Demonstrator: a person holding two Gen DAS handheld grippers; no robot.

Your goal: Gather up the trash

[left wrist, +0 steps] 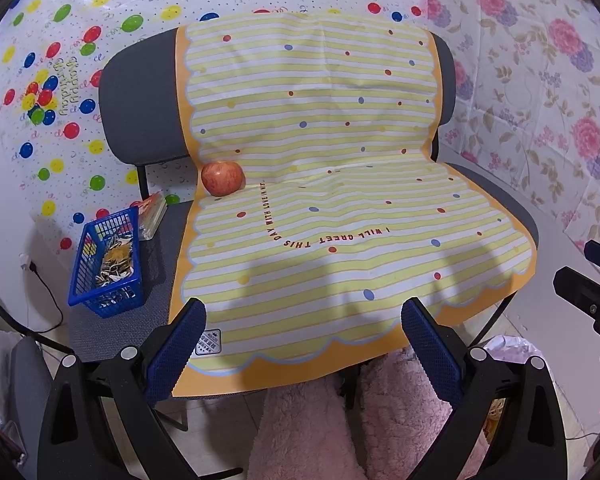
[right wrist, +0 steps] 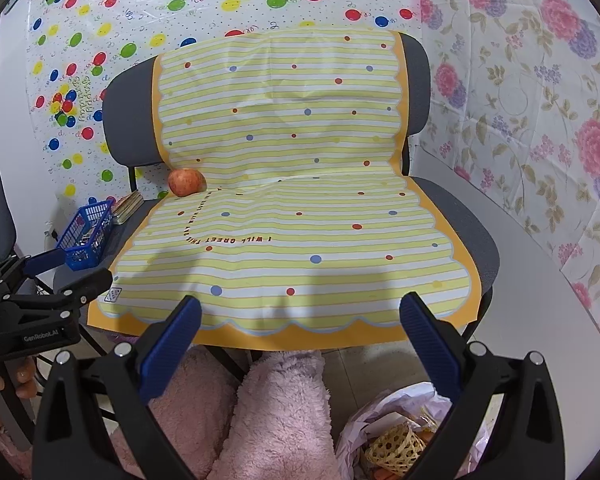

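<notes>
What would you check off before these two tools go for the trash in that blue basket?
1. Left tool open, holding nothing: ok.
2. Right tool open, holding nothing: ok.
3. Blue basket upright on the seat, scraps inside: ok.
4. Apple apart from the basket: ok.
5. Trash bag on the floor, mouth open: ok.
6. Basket free of the packet behind it: cannot tell.
</notes>
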